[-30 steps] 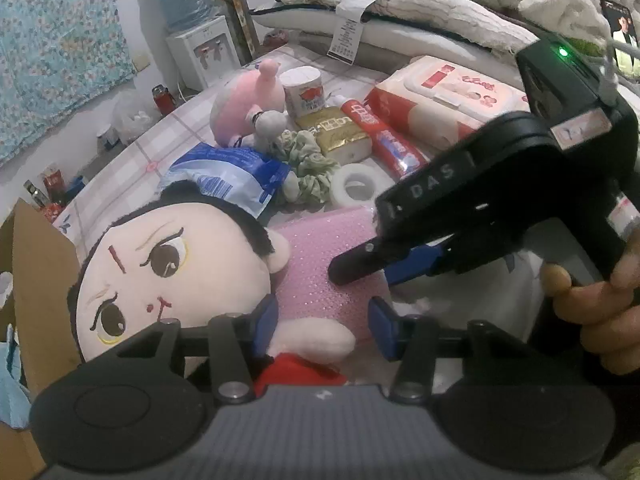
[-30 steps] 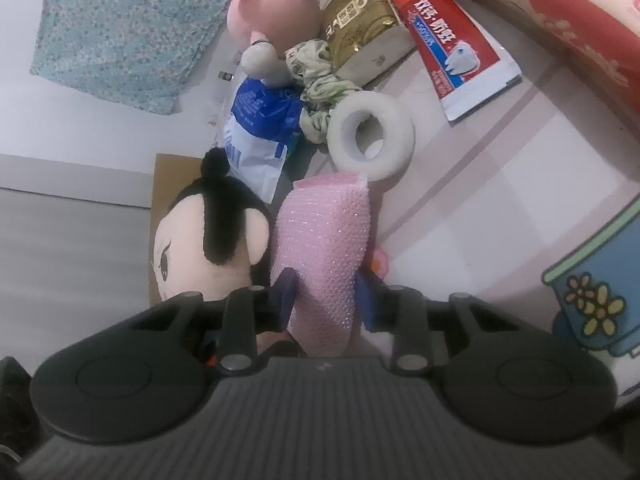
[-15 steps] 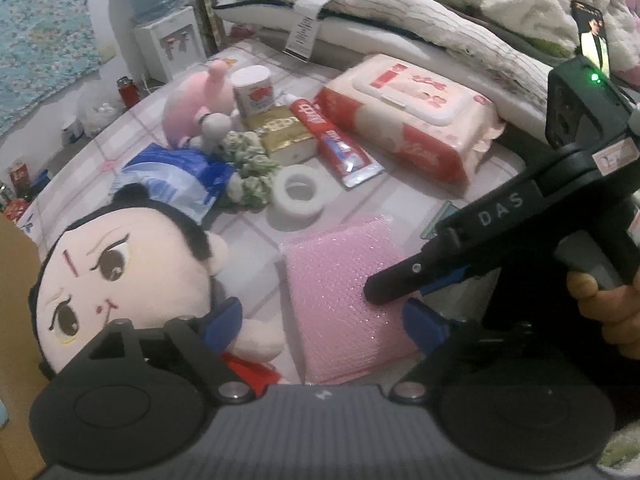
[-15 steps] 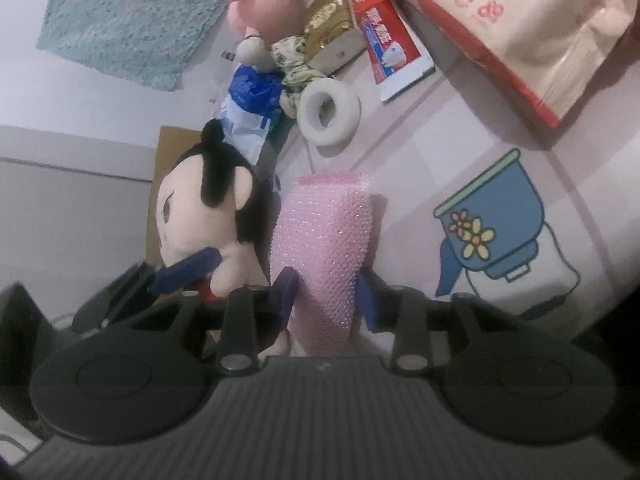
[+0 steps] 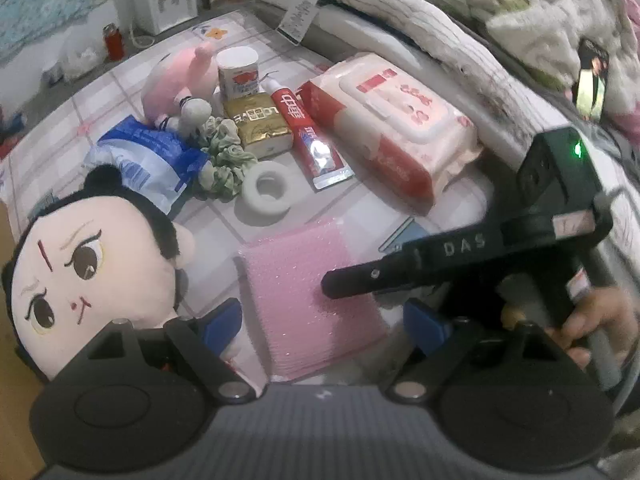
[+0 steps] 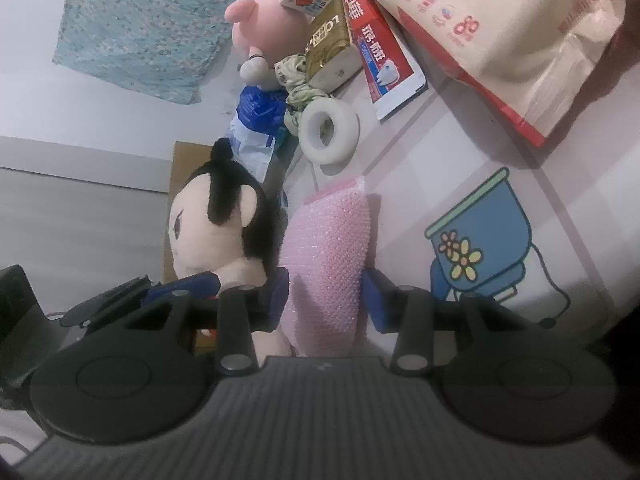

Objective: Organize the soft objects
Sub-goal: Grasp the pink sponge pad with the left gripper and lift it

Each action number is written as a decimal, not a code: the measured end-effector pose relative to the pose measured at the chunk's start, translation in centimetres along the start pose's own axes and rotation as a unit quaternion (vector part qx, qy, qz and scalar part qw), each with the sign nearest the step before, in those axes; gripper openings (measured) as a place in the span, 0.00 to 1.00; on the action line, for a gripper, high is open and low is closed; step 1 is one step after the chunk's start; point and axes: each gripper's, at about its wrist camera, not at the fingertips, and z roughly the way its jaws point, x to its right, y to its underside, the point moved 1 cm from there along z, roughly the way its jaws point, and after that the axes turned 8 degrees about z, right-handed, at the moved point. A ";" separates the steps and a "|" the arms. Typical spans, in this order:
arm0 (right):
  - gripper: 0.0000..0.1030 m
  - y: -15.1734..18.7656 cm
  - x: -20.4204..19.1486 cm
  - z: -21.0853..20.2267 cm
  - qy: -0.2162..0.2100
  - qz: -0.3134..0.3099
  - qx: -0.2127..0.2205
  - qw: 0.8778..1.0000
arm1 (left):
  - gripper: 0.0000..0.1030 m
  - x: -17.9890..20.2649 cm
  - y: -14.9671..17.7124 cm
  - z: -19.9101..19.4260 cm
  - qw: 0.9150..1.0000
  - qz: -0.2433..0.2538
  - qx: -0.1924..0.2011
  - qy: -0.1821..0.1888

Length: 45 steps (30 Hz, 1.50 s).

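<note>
A pink sponge pad (image 5: 308,284) lies on the checked sheet (image 5: 60,144). My right gripper (image 6: 324,292) is shut on it; its pads press both sides of the pad (image 6: 332,248). My left gripper (image 5: 324,324) is open above the pad, its fingers wide apart. A black-haired plush doll (image 5: 80,272) lies left of the pad, also in the right wrist view (image 6: 212,224). A pink plush (image 5: 176,80) and a green scrunchie (image 5: 224,156) lie further back.
Behind the pad lie a white tape roll (image 5: 266,192), a toothpaste tube (image 5: 308,136), a gold pack (image 5: 256,124), a small can (image 5: 238,70), a blue bag (image 5: 148,160) and a wet-wipes pack (image 5: 392,120). Folded bedding (image 5: 400,12) lines the back. Cardboard (image 5: 8,360) stands at left.
My left gripper let go of the doll, opened wide and pulled back and up. My right gripper stays shut on the pink pad and has drawn back a little.
</note>
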 end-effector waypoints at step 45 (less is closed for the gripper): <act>0.62 -0.3 1.2 -8.7 -0.032 -0.093 0.085 0.992 | 0.90 5.8 -2.0 5.6 0.985 -0.135 -0.049 -0.092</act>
